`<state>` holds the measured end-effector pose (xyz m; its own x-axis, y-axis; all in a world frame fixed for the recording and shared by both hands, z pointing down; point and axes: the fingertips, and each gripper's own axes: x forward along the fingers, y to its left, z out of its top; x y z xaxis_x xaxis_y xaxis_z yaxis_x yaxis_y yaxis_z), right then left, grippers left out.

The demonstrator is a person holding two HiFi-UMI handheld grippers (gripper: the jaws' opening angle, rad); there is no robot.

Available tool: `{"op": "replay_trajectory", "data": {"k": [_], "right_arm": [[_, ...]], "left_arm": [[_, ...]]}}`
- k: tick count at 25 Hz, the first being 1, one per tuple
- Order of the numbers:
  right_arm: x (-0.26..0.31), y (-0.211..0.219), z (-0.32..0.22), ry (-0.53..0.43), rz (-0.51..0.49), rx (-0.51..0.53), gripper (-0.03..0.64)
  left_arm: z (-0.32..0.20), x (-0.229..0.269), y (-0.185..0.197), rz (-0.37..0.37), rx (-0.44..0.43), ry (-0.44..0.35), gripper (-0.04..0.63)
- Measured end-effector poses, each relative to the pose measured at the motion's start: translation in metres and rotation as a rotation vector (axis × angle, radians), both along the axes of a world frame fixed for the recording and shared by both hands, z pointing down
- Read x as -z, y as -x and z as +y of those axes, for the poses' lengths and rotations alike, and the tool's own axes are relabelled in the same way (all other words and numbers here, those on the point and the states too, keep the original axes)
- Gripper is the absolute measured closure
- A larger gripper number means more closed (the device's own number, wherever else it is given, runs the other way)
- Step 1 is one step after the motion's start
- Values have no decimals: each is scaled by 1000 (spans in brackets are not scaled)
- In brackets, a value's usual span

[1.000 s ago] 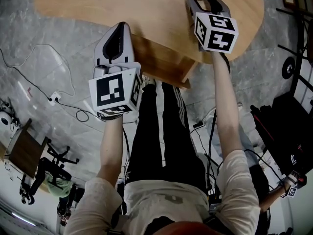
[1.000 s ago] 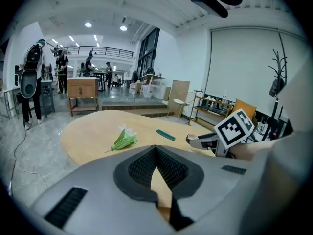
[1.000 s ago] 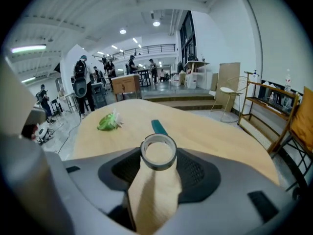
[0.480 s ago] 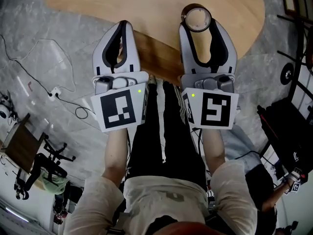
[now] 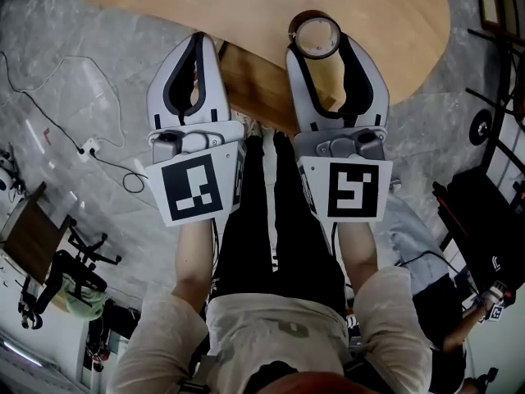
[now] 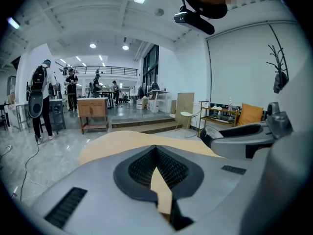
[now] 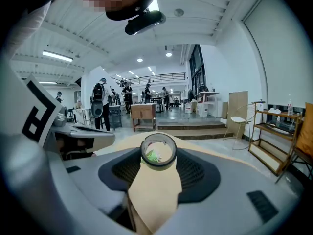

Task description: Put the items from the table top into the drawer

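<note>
Wooden table point(image 5: 394, 23) ahead; right gripper point(image 5: 320, 46) fingers point(image 5: 365, 72) clamp tape roll point(image 7: 157, 166); left gripper point(image 5: 198, 39) alongside, fingers closed empty, both pointing forward.

Matt wooden table point(image 5: 402, 11), smooth tape roll point(image 5: 317, 37)

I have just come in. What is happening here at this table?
A person holds a two-jaw gripper in each hand over the near edge of a wooden table. The right gripper is closed on a roll of tape, held at its jaw tips above the table top, so the tape is not yet in any drawer. The left gripper is beside it, its jaws together with nothing between them.
</note>
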<state>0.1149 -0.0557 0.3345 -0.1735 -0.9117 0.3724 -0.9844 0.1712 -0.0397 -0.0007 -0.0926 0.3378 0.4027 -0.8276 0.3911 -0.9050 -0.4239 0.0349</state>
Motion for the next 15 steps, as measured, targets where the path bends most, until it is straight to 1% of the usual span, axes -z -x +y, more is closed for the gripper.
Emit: {"op": "replay_trajectory", "data": {"k": [3, 6, 10, 15], "right_arm": [[-8, 14, 4, -7, -6, 47, 382], [-35, 34, 11, 24, 33, 146, 382], [-114, 83, 36, 187, 112, 339, 382], [-209, 138, 51, 284, 253, 616, 382]], "left_arm": [[8, -2, 7, -18, 12, 3, 589], [15, -10, 21, -37, 43, 20, 589], [26, -30, 57, -63, 103, 57, 588], [26, -52, 95, -84, 165, 86, 588]]}}
